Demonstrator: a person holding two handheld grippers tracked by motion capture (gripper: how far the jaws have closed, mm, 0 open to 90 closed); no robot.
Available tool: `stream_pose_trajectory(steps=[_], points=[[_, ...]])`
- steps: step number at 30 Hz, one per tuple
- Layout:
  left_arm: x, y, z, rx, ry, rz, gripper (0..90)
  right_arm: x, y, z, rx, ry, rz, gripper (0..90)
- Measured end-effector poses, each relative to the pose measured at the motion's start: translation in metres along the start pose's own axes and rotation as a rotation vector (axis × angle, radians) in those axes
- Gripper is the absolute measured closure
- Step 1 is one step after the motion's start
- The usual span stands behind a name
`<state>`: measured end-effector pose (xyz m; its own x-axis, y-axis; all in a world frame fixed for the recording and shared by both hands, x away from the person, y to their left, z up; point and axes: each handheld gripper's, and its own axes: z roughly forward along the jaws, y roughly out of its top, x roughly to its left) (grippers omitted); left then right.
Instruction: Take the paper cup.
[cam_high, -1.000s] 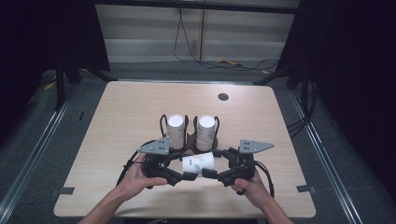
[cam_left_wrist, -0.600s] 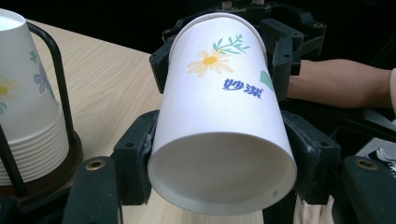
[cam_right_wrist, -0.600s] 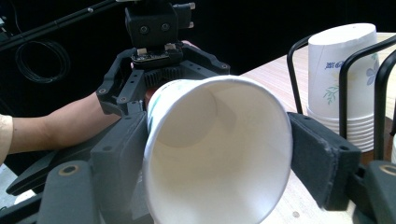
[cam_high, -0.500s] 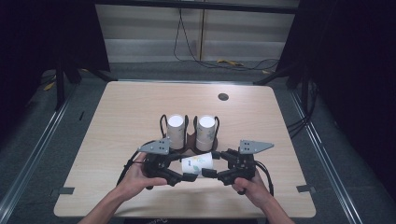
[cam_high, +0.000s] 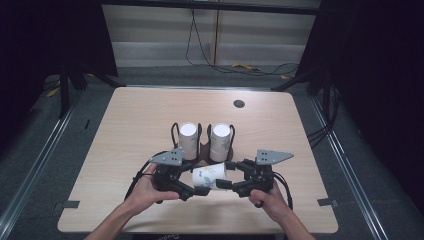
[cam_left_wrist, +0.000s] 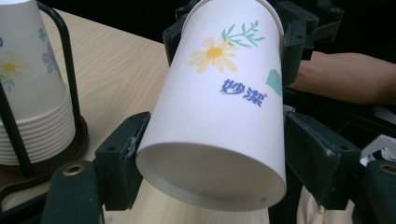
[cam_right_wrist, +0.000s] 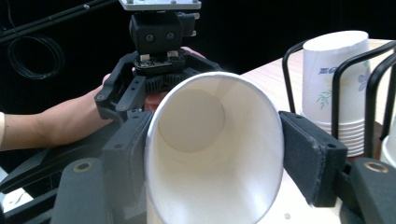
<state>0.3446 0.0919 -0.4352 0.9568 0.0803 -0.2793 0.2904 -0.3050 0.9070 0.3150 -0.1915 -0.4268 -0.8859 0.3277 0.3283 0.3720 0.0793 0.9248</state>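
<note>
Paper cup (cam_high: 209, 176) lay sideways between both tools above the counter (cam_high: 125, 130), right tool (cam_high: 227, 184) clenched on its rim end, left tool (cam_high: 196, 191) jaws just opening around its base, released.

the cup (cam_left_wrist: 219, 107) looks like smooth white paper, a bit shiny, with a printed flower. the table (cam_high: 135, 120) looks like pale matt wood. the cup stand (cam_high: 200, 150) has thin black wire loops. the grippers' jaws look like matt black plastic.
</note>
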Motion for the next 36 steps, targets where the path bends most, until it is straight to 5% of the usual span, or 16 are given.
stream_pose_trajectory(steps=[11, 17, 22, 36], points=[[0.01, -0.008, -0.004, 0.07, 0.058, -0.035, 20.4, -0.004, 0.004, 0.002, -0.002, -0.025, 0.009, 30.0], [0.015, -0.011, -0.007, 0.092, 0.088, -0.06, 18.8, -0.004, 0.008, -0.003, 0.01, -0.078, -0.007, 30.0], [0.022, -0.018, -0.01, 0.129, 0.13, -0.071, 18.7, -0.009, 0.011, -0.014, 0.037, -0.182, -0.001, 29.9], [0.029, -0.023, -0.019, 0.134, 0.209, -0.085, 18.9, -0.026, 0.013, -0.033, 0.179, -0.426, 0.038, 30.2]])
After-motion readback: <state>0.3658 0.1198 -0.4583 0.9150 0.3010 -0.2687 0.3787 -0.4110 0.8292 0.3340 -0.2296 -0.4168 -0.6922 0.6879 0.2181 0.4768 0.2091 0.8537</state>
